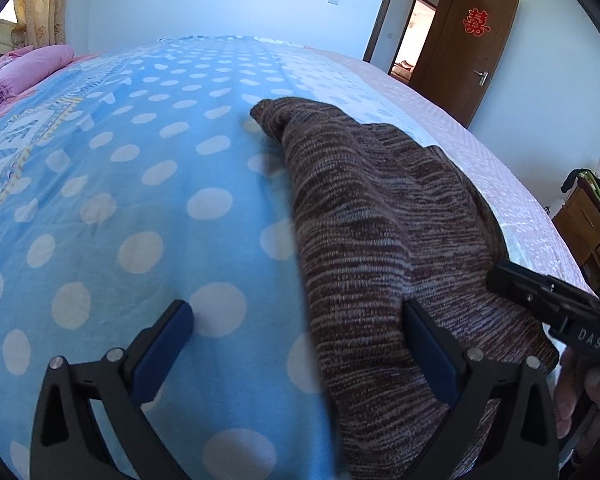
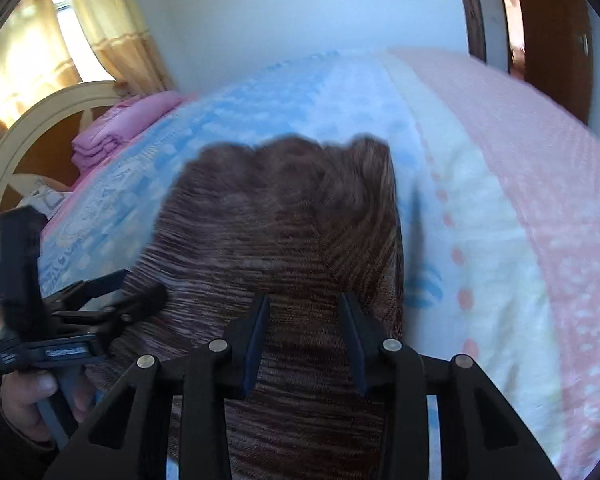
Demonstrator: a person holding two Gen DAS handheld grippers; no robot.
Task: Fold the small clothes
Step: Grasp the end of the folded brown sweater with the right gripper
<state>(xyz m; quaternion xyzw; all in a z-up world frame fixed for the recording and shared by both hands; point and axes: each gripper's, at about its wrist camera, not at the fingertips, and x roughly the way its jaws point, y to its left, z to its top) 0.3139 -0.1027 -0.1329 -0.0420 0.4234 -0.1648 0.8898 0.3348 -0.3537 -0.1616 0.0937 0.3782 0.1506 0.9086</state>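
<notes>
A brown striped knit garment lies on the blue polka-dot blanket, bunched in a long strip running away from me. My left gripper is open wide; its right finger rests on the garment's near part and its left finger is over bare blanket. The garment also fills the middle of the right wrist view. My right gripper hovers over it with jaws partly open and nothing between them. The right gripper shows at the right edge of the left wrist view; the left gripper shows at the left of the right wrist view.
The bed has a pink sheet along its right side. A folded pink quilt lies at the far left by a cream headboard. A brown door stands open at the back right. A wooden cabinet stands beside the bed.
</notes>
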